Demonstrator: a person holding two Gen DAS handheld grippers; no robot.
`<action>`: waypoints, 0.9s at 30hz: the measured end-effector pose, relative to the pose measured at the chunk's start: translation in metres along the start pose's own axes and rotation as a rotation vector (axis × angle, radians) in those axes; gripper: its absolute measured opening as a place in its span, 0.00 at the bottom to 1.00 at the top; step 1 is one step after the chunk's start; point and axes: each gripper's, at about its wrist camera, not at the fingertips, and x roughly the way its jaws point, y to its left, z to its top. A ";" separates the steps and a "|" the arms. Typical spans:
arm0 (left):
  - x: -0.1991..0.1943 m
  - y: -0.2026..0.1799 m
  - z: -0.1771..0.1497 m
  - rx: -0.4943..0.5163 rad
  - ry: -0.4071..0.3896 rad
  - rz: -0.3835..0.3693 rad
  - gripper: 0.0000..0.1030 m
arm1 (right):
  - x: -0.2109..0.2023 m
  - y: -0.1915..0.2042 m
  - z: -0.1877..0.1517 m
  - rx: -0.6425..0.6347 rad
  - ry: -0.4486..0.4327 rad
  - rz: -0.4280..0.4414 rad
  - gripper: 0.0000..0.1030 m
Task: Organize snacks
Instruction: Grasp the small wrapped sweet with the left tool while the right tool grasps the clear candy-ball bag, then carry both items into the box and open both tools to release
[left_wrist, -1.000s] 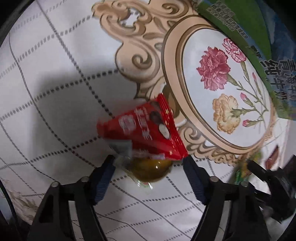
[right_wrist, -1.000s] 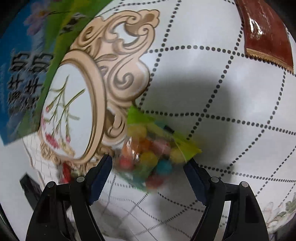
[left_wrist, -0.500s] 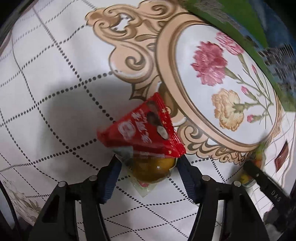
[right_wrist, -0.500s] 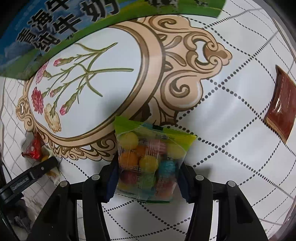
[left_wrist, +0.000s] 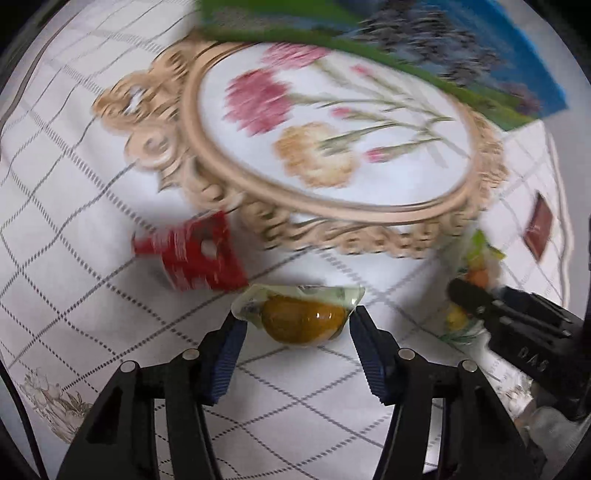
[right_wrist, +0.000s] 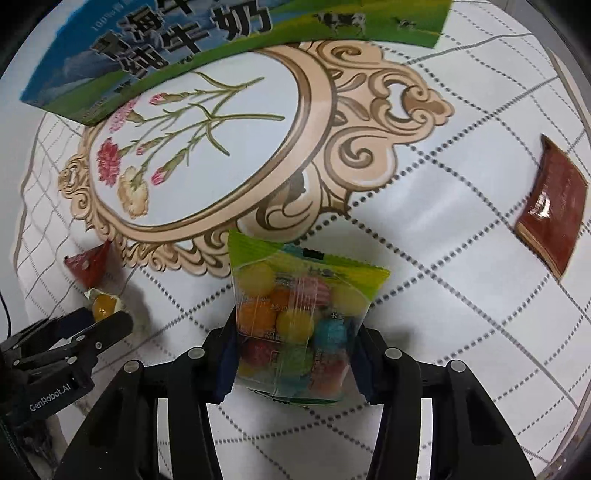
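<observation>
My left gripper (left_wrist: 295, 322) has an amber jelly cup (left_wrist: 301, 319) in a clear wrapper between its blue pads; the jaws are closing and the pads press the wrapper's ends. A red triangular snack packet (left_wrist: 192, 258) lies on the cloth just beyond it, apart from the jelly. My right gripper (right_wrist: 293, 332) grips a clear bag of coloured candy balls (right_wrist: 295, 295) with a green top, its jaws still closing on the sides. The right wrist view shows the left gripper (right_wrist: 99, 321) with the jelly cup (right_wrist: 102, 302) at lower left.
A white dotted-grid tablecloth (right_wrist: 424, 258) with an oval carnation medallion (right_wrist: 207, 147) covers the table. A green and blue milk carton box (right_wrist: 221, 40) lies at the far side. A brown flat packet (right_wrist: 550, 218) lies to the right.
The left jaws closed on the jelly cup and drew it away from the red packet, which stayed on the cloth. The right jaws closed on the candy bag and the wrist rolled.
</observation>
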 end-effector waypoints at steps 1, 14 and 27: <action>-0.006 -0.008 0.002 0.014 -0.012 -0.008 0.49 | -0.006 -0.001 -0.002 0.002 -0.007 0.009 0.52; 0.008 -0.040 0.069 0.081 -0.007 -0.127 0.56 | -0.064 -0.045 0.028 0.058 -0.074 0.048 0.52; 0.067 -0.094 0.057 0.175 0.169 -0.076 0.49 | -0.040 -0.067 0.022 0.116 -0.047 0.037 0.52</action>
